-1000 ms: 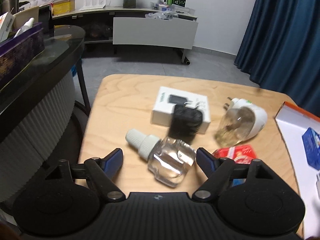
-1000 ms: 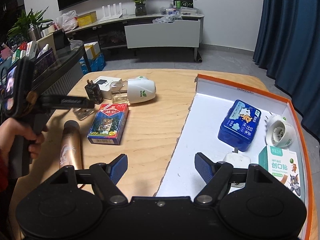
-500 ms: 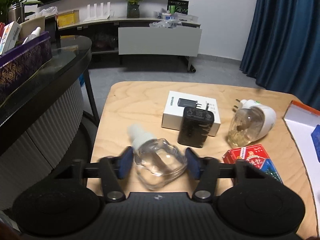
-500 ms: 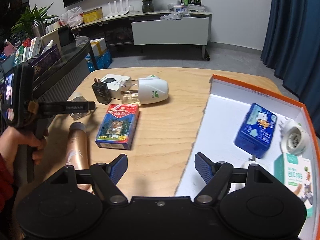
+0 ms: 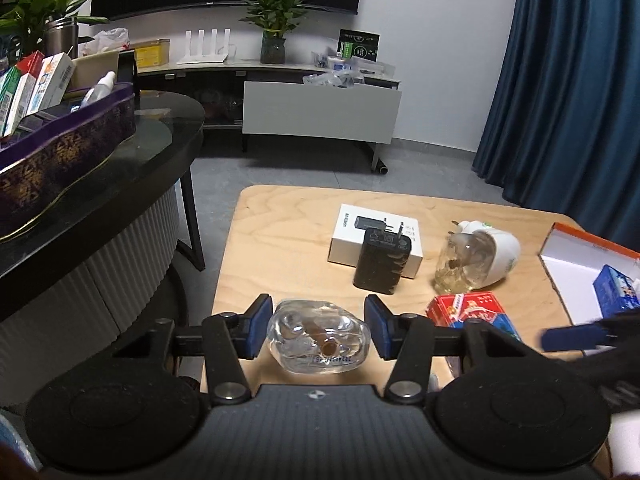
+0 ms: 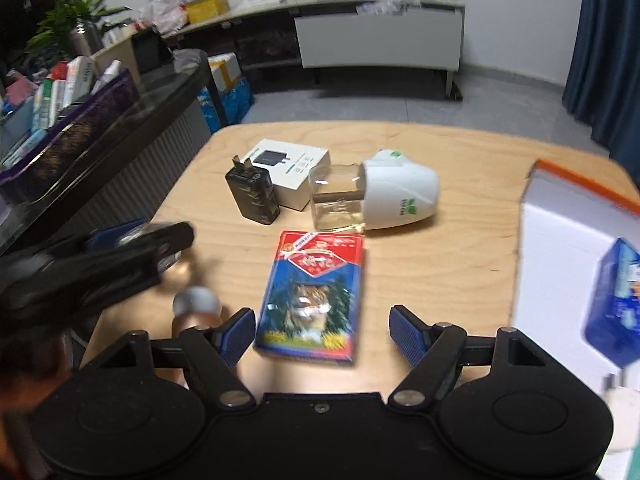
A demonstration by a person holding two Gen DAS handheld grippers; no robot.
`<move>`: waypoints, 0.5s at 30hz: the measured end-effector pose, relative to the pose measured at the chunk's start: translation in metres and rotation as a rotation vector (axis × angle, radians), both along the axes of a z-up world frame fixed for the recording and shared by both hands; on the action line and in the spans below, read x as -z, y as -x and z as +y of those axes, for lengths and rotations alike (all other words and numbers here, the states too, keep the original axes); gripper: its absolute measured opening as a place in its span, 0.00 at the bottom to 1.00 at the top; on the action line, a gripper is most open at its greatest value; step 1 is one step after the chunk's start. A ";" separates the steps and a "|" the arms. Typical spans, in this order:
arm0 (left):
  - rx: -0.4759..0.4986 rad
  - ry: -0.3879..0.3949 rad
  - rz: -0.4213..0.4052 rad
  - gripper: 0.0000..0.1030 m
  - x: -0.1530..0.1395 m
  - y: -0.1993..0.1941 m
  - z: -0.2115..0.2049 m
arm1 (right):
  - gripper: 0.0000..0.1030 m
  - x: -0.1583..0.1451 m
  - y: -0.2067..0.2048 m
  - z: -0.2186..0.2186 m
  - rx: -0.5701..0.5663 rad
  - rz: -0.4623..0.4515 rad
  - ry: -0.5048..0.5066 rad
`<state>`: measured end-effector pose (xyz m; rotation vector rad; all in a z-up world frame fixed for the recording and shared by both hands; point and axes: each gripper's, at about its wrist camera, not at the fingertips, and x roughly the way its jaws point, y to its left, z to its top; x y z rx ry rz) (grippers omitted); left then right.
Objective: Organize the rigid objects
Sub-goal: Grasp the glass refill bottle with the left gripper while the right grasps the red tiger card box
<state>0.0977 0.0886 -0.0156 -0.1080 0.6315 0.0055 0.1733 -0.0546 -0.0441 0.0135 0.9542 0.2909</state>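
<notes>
My left gripper is shut on a clear glass bottle, held just above the wooden table near its front left edge. My right gripper is open and hangs low over a red and blue card box; the box's near end lies between the jaws with a gap on the right side. Behind it lie a black charger, its white box and a white plug-in vaporiser with a glass bottle. A rose-gold cylinder lies by the right gripper's left finger.
A white tray with an orange rim fills the table's right side and holds a blue tin. A dark glass counter with a purple basket stands to the left. Blue curtains hang at the right.
The left jaws closed on the glass bottle and lifted it slightly off the table. The right gripper swung left from over the tray to above the card box, staying open.
</notes>
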 end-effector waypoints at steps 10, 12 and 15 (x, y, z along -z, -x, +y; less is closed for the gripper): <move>0.010 0.031 -0.040 0.50 -0.011 0.015 -0.009 | 0.69 0.008 0.001 0.014 -0.004 -0.047 0.102; 0.021 0.032 -0.053 0.49 -0.015 0.019 -0.013 | 0.69 0.001 0.009 0.006 0.003 -0.063 0.097; 0.034 0.036 -0.065 0.13 -0.021 0.026 -0.019 | 0.69 -0.015 0.023 -0.011 0.023 -0.105 0.082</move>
